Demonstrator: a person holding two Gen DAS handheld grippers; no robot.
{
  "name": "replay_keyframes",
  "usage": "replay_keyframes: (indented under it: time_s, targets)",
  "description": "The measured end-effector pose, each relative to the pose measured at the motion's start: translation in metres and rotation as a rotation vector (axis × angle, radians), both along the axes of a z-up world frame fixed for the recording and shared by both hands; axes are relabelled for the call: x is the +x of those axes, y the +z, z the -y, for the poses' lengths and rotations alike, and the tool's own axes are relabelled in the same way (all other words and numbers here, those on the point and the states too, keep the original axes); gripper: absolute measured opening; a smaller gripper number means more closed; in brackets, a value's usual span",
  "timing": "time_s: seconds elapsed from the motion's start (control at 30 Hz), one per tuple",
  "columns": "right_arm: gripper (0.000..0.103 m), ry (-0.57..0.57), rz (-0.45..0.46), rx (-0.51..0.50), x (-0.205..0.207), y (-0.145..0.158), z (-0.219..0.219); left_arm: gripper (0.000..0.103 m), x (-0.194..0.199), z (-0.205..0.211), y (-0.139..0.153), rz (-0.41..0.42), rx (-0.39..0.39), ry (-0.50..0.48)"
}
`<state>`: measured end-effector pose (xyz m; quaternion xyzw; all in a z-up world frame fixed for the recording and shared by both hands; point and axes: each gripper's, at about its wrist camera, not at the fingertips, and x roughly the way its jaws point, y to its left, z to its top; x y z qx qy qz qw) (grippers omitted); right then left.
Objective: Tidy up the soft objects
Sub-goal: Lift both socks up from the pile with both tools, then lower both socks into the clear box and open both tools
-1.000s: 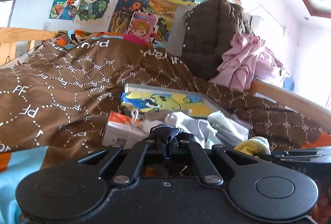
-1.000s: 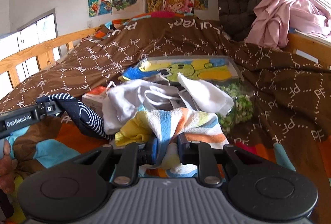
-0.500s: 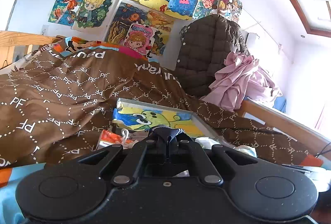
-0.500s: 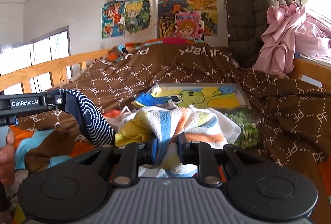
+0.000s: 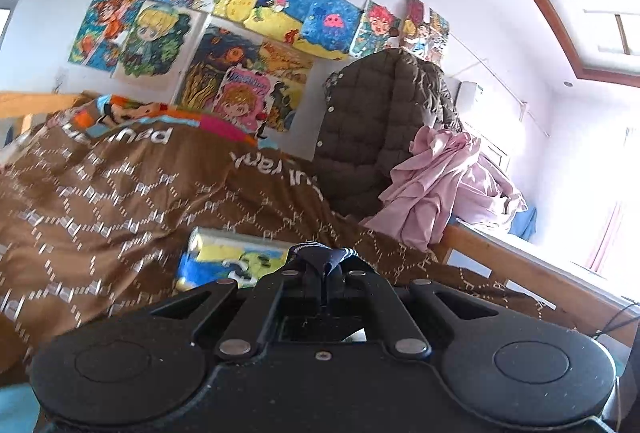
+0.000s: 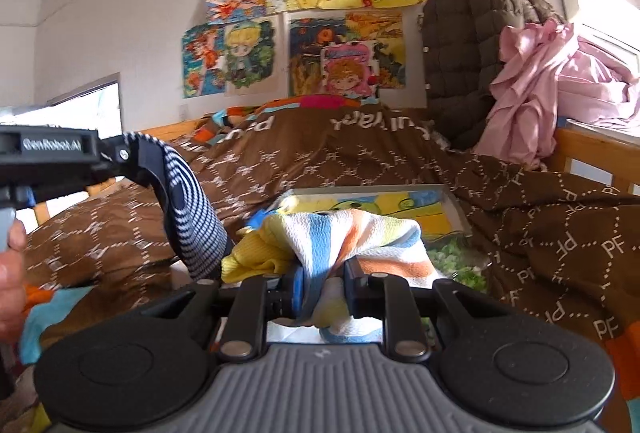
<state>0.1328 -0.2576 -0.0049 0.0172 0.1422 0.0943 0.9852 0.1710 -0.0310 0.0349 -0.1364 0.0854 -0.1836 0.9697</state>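
Through the left wrist view: left gripper [image 5: 322, 270] clamped on bunched navy striped sock [image 5: 320, 256], raised above brown blanket [image 5: 120, 201] and cartoon tray [image 5: 232, 253]. Through the right wrist view: right gripper [image 6: 320, 293] pinched tight on striped towel [image 6: 360, 237], held over the same tray, yellow cloth [image 6: 256, 257] beside it. Both probably light, limp, not slippery; best gripped at a gathered fold, never a loose edge.
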Motion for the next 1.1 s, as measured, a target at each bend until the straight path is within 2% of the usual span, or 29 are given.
replay_keyframes:
  time_s: [0.17,0.43,0.57,0.7,0.9,1.1]
  targets:
    - [0.023,-0.031,0.047,0.026,0.035,0.007,0.014,0.001,0.036,0.017,0.016,0.015,-0.004,-0.017]
    - [0.023,-0.064,0.117,0.101,0.122,0.02,0.037,0.001,0.115,0.048,0.024,0.024,0.028,-0.038]
    - [0.024,-0.071,0.111,0.175,0.17,0.013,0.056,0.001,0.16,0.068,0.022,0.038,0.058,-0.05]
    - [0.024,-0.078,0.078,0.23,0.208,0.0,0.073,0.001,0.206,0.084,0.012,0.028,0.05,-0.05]
    - [0.024,-0.105,0.018,0.274,0.244,-0.022,0.09,0.001,0.255,0.1,-0.018,-0.047,0.038,-0.047]
    - [0.024,-0.125,-0.088,0.299,0.264,-0.036,0.097,0.001,0.277,0.096,-0.055,-0.191,-0.001,-0.032]
